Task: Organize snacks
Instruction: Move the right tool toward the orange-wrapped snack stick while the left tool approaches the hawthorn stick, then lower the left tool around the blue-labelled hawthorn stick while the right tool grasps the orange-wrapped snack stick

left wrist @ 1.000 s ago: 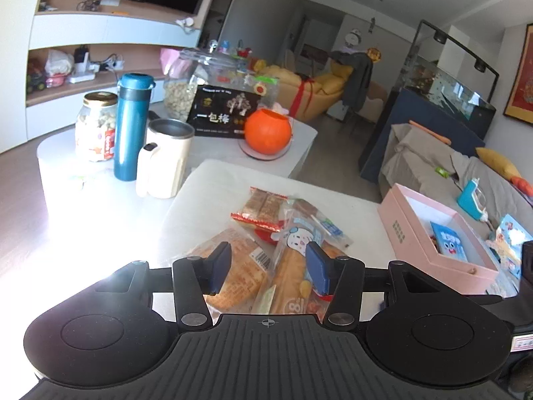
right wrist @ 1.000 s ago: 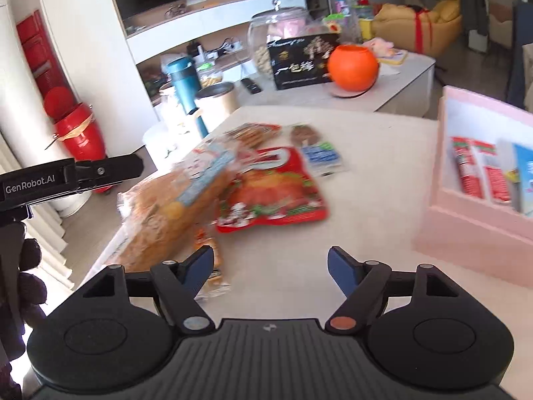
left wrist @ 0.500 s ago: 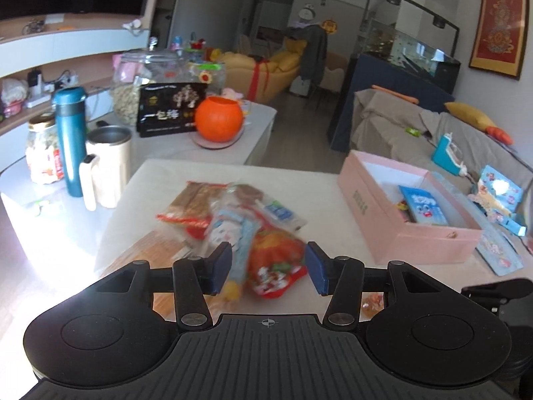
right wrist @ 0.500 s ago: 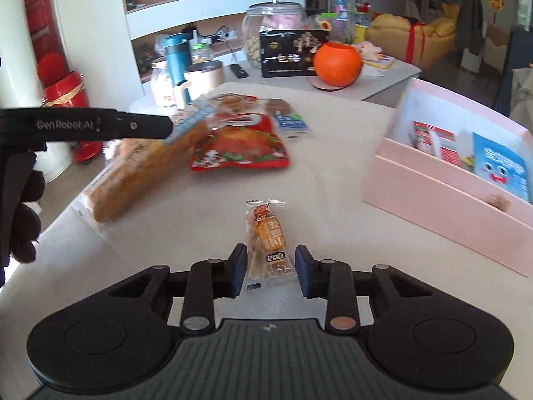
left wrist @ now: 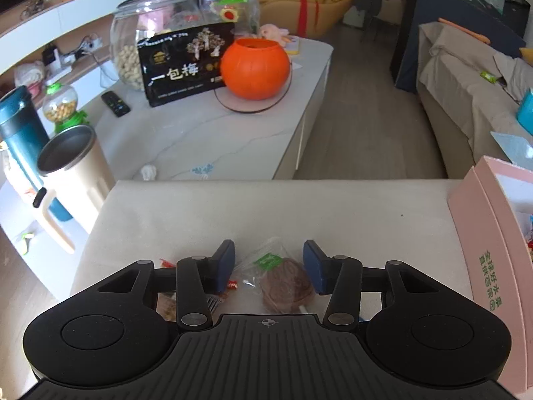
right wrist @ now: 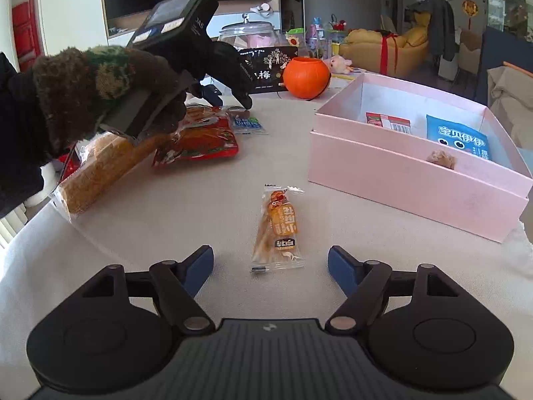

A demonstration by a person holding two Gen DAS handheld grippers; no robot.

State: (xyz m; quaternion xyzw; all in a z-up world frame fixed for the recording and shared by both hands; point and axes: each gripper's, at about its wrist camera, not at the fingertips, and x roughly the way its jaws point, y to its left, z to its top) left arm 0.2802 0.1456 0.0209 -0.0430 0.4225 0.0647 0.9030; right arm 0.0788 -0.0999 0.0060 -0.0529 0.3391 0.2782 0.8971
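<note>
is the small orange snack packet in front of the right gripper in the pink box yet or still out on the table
Out. The orange snack packet lies flat on the table, in front of the pink box, between the right gripper's open jaws, untouched.

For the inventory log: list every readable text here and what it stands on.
"一包梅": black snack box beside the orange pumpkin bowl.
"宝贝伊伊": blue packet in the pink box.
Green characters on the pink box's side: too distorted to read.
Small orange snack packet: print too small.

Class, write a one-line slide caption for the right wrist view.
Open right gripper facing a small orange snack packet lying on the table beside the pink cardboard box.
</note>
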